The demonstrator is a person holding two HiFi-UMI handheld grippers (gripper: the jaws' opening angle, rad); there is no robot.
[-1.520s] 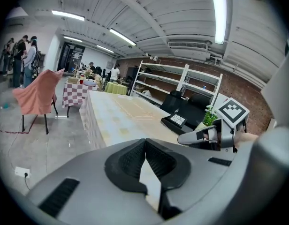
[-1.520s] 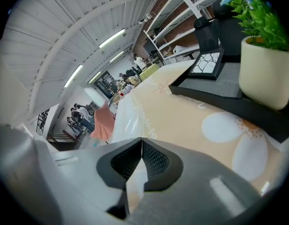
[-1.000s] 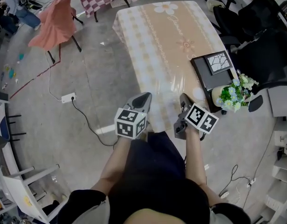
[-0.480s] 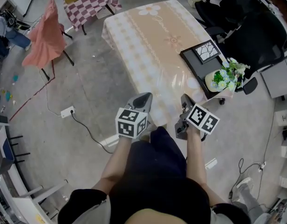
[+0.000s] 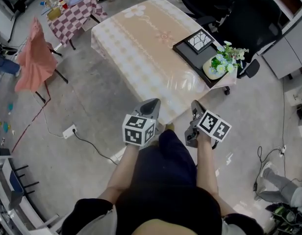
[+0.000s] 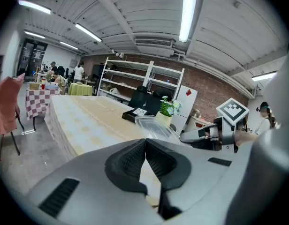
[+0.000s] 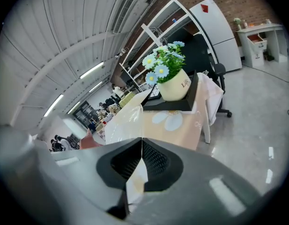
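Note:
Both grippers hang in front of the person, short of the near end of a long table with a beige flowered cloth. My left gripper is shut with nothing between its jaws; its own view shows the jaws pressed together. My right gripper is likewise shut and empty, and it also shows in the left gripper view. A cream pot of blue and white flowers stands on a black tray at the table's right corner. A clear plastic box lies on the table near that pot.
A chair draped in pink cloth and a table with a checked cloth stand to the left. Black office chairs sit behind the tray. A socket strip with cable lies on the concrete floor. White shelving lines the brick wall.
The person has turned to the right: the table has slid up and left in the head view, and the flower pot now shows whole. Both grippers stayed shut, side by side.

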